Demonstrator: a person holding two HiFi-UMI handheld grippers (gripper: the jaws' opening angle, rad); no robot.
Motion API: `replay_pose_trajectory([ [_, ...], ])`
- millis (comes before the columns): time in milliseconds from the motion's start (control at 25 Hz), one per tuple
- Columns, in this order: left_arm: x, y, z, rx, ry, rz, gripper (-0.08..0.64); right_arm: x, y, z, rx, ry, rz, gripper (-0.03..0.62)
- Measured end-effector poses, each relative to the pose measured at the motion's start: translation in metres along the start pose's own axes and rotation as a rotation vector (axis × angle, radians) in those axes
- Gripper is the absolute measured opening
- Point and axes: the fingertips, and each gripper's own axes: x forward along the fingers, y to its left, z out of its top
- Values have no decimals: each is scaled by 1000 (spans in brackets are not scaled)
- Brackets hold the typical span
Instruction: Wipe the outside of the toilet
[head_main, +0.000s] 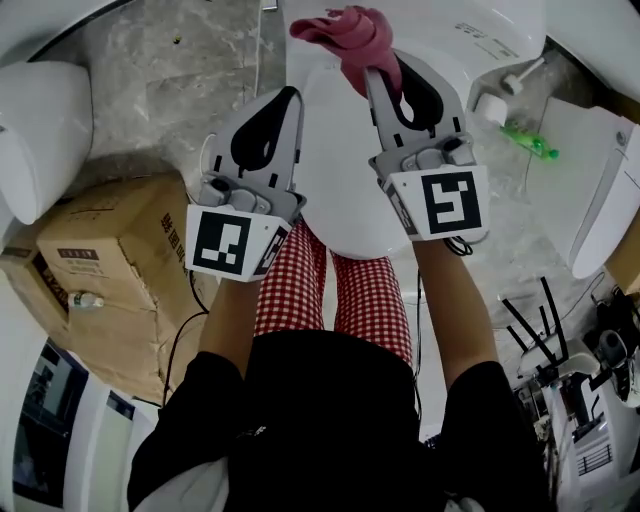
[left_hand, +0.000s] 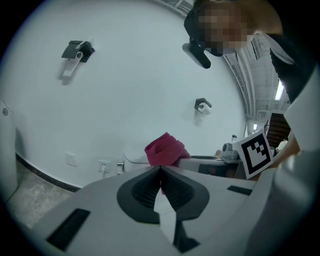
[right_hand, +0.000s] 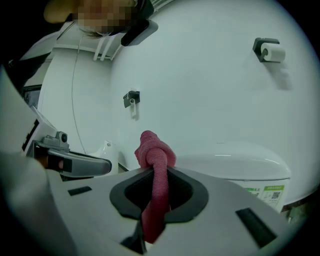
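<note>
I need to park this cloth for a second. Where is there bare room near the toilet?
The closed toilet lid straight ahead is bare. So is the marble floor to its left, beyond the cardboard box. The right side is crowded: a white roll, a green object, and cabled equipment lower down.

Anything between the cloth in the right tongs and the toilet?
Nothing visible. The right tongs grip the pink cloth directly over the closed toilet lid. The left tongs are shut and empty, off to the side.
</note>
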Motion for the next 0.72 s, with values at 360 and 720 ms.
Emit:
replay_pose_trajectory([
  [360,11,49,6,-12,31,-25,9,62,16,-14,20,48,-6,55],
  [720,16,77,1,-44,46,-32,9,92,14,-29,68,81,-42,55],
])
